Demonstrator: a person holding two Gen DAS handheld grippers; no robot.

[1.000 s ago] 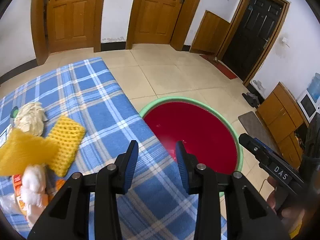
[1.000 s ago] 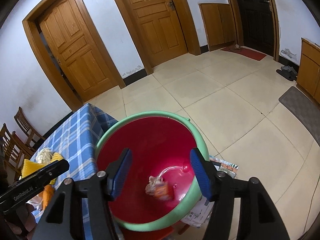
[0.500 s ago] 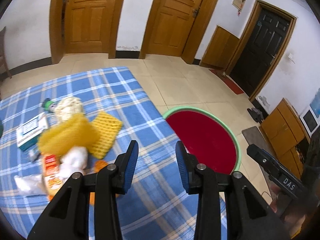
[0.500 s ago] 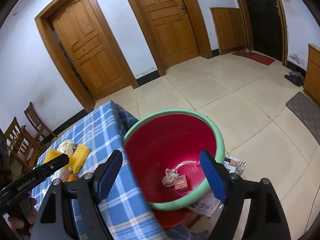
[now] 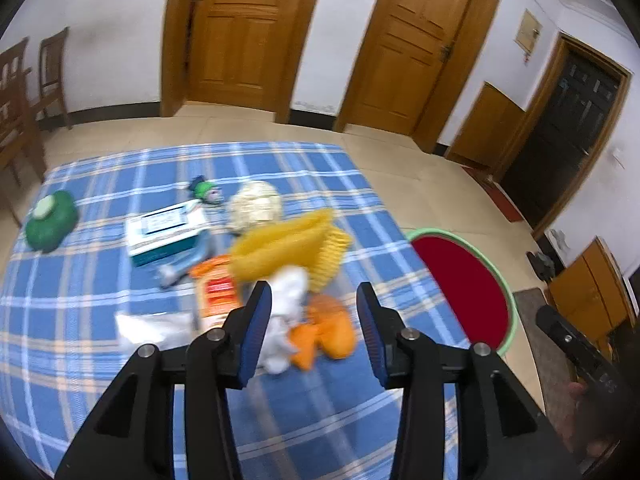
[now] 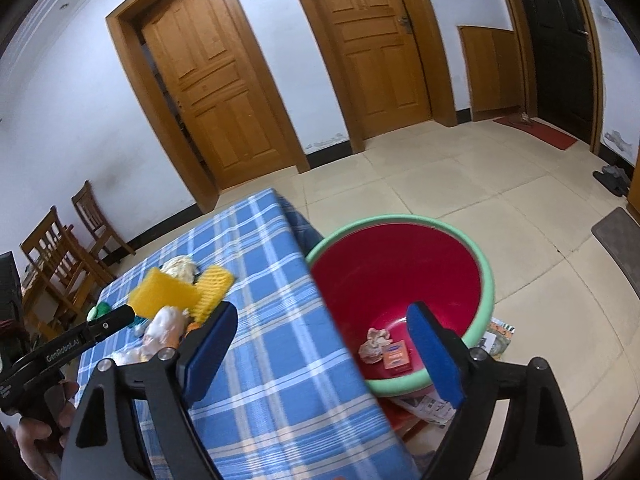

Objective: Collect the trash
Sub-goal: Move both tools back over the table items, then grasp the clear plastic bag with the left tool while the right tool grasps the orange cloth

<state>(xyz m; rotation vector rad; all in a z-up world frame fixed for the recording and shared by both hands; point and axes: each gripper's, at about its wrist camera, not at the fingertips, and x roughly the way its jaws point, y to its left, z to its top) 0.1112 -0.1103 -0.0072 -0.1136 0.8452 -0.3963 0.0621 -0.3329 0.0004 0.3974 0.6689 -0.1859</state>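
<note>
Left gripper (image 5: pixel 314 326) fingers spread, empty, over the trash pile at frame center on the checked worktop (image 5: pixel 120 360). White crumpled tissue (image 5: pixel 286 308) lies just past the fingers: light, soft, crushable; pinch mid-bulge. Right gripper (image 6: pixel 320 354) fingers wide apart, empty. Red bin (image 6: pixel 486 280) at right, holding a wad and a packet.

A blue plaid tablecloth (image 5: pixel 100 360) bears a heap of yellow foam nets (image 5: pixel 288 240), wrappers, a box (image 5: pixel 164 232)
</note>
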